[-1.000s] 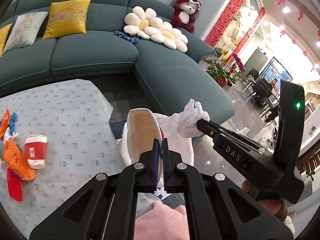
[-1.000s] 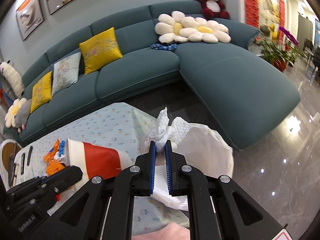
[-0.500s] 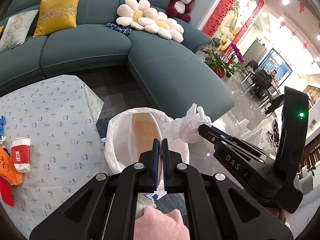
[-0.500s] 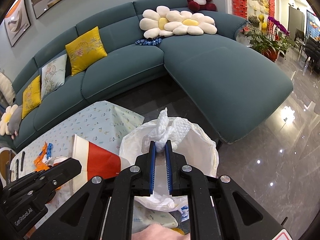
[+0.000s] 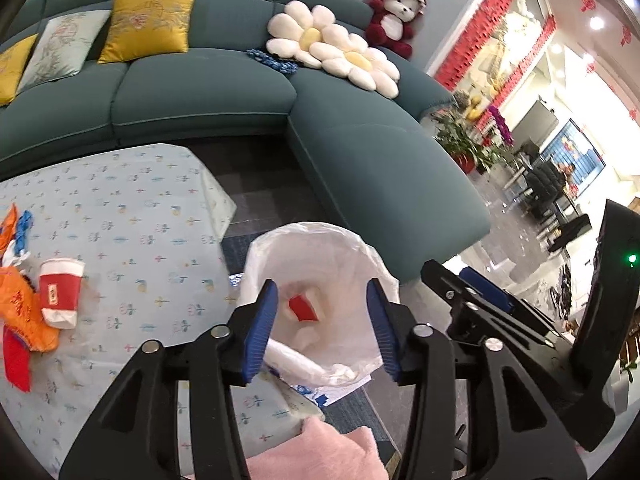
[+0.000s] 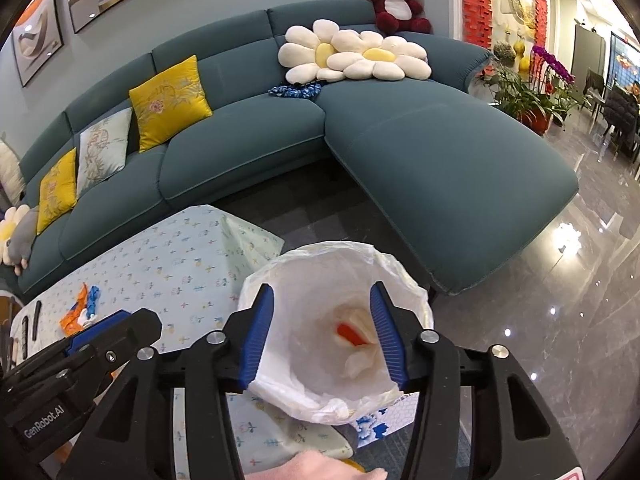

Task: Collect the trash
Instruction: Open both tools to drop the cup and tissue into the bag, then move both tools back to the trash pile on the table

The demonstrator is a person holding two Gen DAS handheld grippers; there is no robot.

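Note:
A bin lined with a white bag (image 5: 320, 236) (image 6: 340, 250) stands beside the table, right under both grippers. At its bottom lie a red and white paper cup (image 5: 302, 308) (image 6: 352, 334) and a crumpled white tissue (image 6: 360, 360). My left gripper (image 5: 322, 320) hangs over the bag's mouth, jaws opening, with nothing between the blue pads. My right gripper (image 6: 322, 332) is beside it, jaws also opening and empty. Each gripper appears at the edge of the other's view. On the table a second red paper cup (image 5: 60, 296) lies on its side next to orange wrappers (image 5: 20, 308) (image 6: 80, 312).
The table wears a light blue patterned cloth (image 5: 140, 208) (image 6: 160, 264). A teal corner sofa (image 5: 380, 168) with cushions curves behind table and bin. Glossy floor (image 6: 540, 320) spreads to the right. A pink sleeve (image 5: 320, 452) shows at the bottom edge.
Both grippers have gone from shut to open. The cup has left the left gripper and the white tissue the right one; both now lie in the bag.

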